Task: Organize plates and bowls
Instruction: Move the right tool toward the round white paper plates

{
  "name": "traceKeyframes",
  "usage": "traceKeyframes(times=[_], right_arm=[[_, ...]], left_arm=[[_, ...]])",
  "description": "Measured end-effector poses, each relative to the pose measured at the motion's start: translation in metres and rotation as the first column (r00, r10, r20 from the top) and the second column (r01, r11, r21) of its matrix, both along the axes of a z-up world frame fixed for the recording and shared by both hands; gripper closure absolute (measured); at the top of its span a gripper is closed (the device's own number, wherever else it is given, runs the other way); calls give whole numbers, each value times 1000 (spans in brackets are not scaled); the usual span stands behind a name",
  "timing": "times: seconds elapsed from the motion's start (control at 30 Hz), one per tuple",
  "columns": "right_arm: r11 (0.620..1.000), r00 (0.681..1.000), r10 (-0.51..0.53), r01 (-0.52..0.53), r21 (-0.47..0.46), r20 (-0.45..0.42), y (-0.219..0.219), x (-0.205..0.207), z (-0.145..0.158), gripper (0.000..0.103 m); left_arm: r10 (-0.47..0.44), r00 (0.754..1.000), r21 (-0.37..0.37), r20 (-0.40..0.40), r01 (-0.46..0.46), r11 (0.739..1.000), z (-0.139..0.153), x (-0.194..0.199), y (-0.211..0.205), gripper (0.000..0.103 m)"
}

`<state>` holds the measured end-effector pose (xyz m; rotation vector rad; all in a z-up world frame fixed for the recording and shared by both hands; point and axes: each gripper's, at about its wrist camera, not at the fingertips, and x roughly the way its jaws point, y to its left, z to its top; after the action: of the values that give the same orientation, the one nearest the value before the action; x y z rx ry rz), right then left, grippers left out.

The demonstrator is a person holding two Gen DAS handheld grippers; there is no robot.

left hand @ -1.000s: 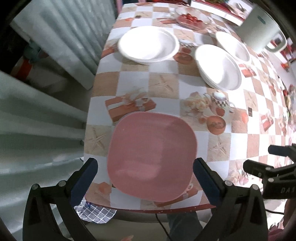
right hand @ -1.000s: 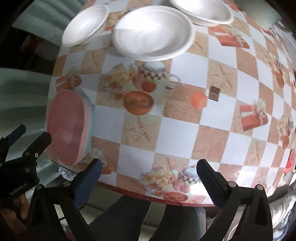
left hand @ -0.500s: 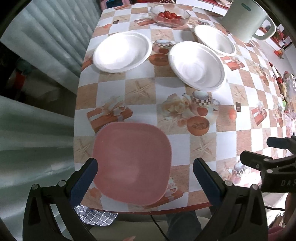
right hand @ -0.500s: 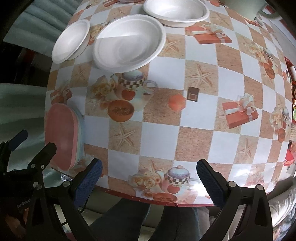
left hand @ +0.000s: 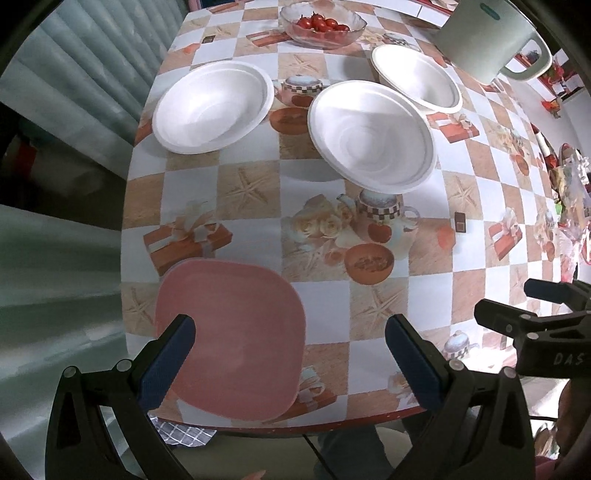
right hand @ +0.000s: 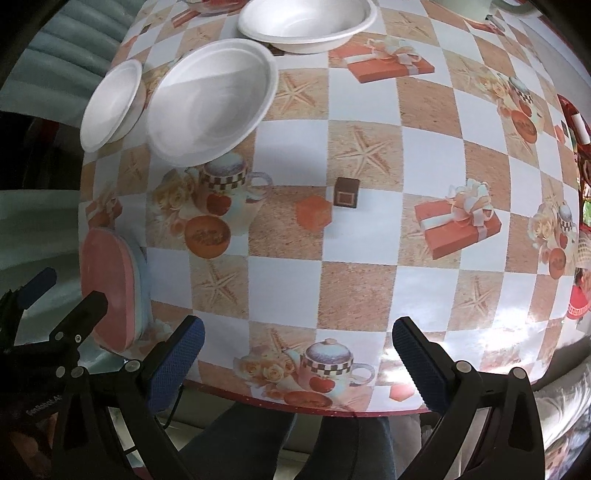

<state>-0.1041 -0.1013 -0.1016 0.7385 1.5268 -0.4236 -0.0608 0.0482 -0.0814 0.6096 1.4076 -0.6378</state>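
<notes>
A pink square plate [left hand: 236, 332] lies at the table's near left corner; in the right wrist view [right hand: 110, 288] it tops a small stack with pale plates under it. Three white bowls stand farther back: left [left hand: 212, 105], middle [left hand: 371, 134] and far right [left hand: 415, 81]. They also show in the right wrist view: left bowl [right hand: 110, 103], middle bowl [right hand: 214, 99], far bowl [right hand: 306, 22]. My left gripper [left hand: 290, 365] is open and empty above the plate's near edge. My right gripper [right hand: 295, 365] is open and empty over the table's front edge.
A glass bowl of tomatoes [left hand: 321, 24] and a large pale green jug [left hand: 491, 37] stand at the back. The table [left hand: 388, 295] has a checked printed cloth. Curtains hang at the left [left hand: 55, 184]. Cluttered items sit at the far right [left hand: 569, 192].
Both grippers have pulled back and risen, so the plate and bowls look smaller and more of the table shows. Nothing on the table has moved.
</notes>
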Motion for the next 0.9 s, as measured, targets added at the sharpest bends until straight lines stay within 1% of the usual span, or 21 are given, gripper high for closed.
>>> traceKeyframes(times=[0.17, 0.3, 0.4, 0.57, 0.7, 0.9], right_arm=[[1000, 1000, -9, 9, -9, -7, -15, 0, -3, 1], [1000, 1000, -25, 25, -17, -8, -31, 6, -5, 1], [999, 999, -36, 36, -28, -1, -45, 15, -6, 1], [997, 998, -63, 64, -38, 21, -67, 39, -9, 1], [996, 996, -75, 76, -36, 39, -78, 59, -16, 1], [995, 995, -86, 88, -40, 50, -89, 84, -27, 1]], left_arm=[[50, 998, -10, -28, -50, 999, -1, 8, -10, 0], [115, 992, -19, -42, -116, 993, -3, 23, -21, 0], [164, 984, -22, -73, -166, 986, -10, 36, -32, 0], [205, 973, -9, -105, -207, 978, -27, 50, -53, 0], [248, 966, 5, -78, -249, 969, -39, 60, -63, 0], [272, 961, 13, -55, -272, 962, -52, 73, -76, 1]])
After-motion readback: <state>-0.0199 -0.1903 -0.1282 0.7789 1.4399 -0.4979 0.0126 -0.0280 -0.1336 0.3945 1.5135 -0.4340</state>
